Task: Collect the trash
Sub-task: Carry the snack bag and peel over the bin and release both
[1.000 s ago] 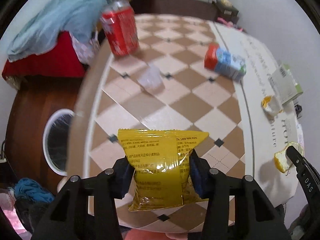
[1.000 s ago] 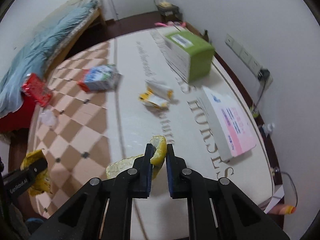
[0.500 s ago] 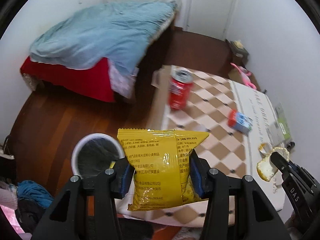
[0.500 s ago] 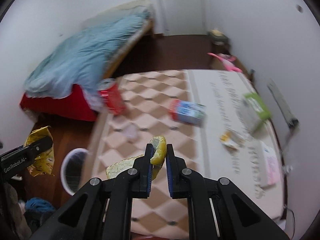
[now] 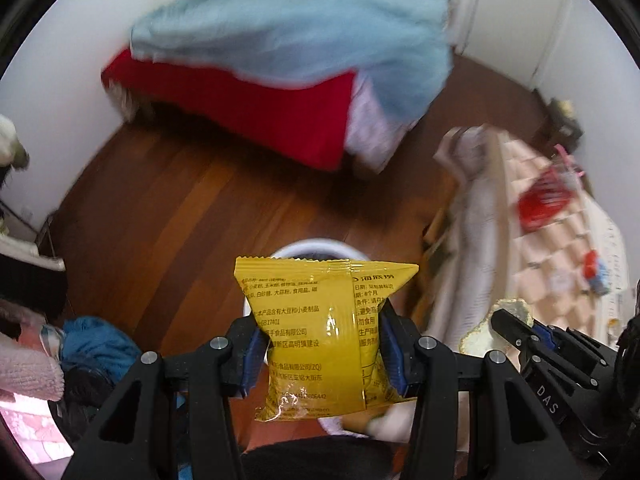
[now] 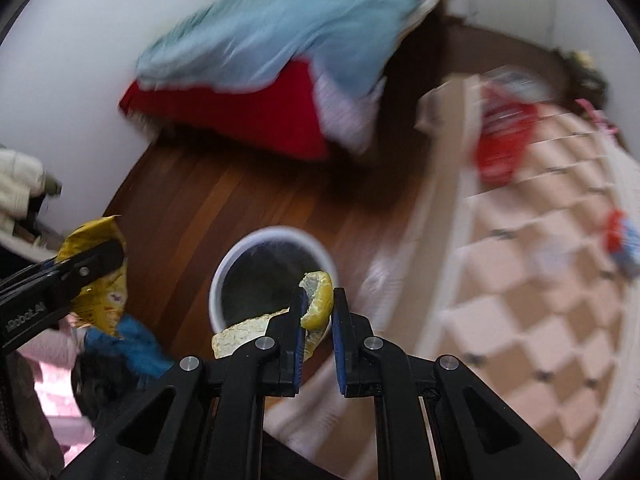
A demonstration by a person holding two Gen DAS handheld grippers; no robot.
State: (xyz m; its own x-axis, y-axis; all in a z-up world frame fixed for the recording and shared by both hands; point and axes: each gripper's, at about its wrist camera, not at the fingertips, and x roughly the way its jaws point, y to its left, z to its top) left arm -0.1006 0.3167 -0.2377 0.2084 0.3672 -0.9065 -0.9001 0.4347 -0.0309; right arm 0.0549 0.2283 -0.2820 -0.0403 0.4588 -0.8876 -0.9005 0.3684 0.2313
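Note:
My left gripper is shut on a yellow snack packet, which hangs in front of the white-rimmed trash bin on the wooden floor. Most of the bin is hidden behind the packet in the left wrist view. My right gripper is shut on a piece of yellow citrus peel, held above the near right rim of the trash bin. The left gripper with the snack packet shows at the left of the right wrist view. The right gripper with the peel shows at the lower right of the left wrist view.
A table with a checked cloth stands to the right, with a red can and a red and blue carton on it. A bed with a blue blanket and red side is behind. Clothes lie on the floor at left.
Both grippers have swung left, away from the table and toward the floor. The trash bin now sits directly ahead of both, much closer. Each gripper still holds its item.

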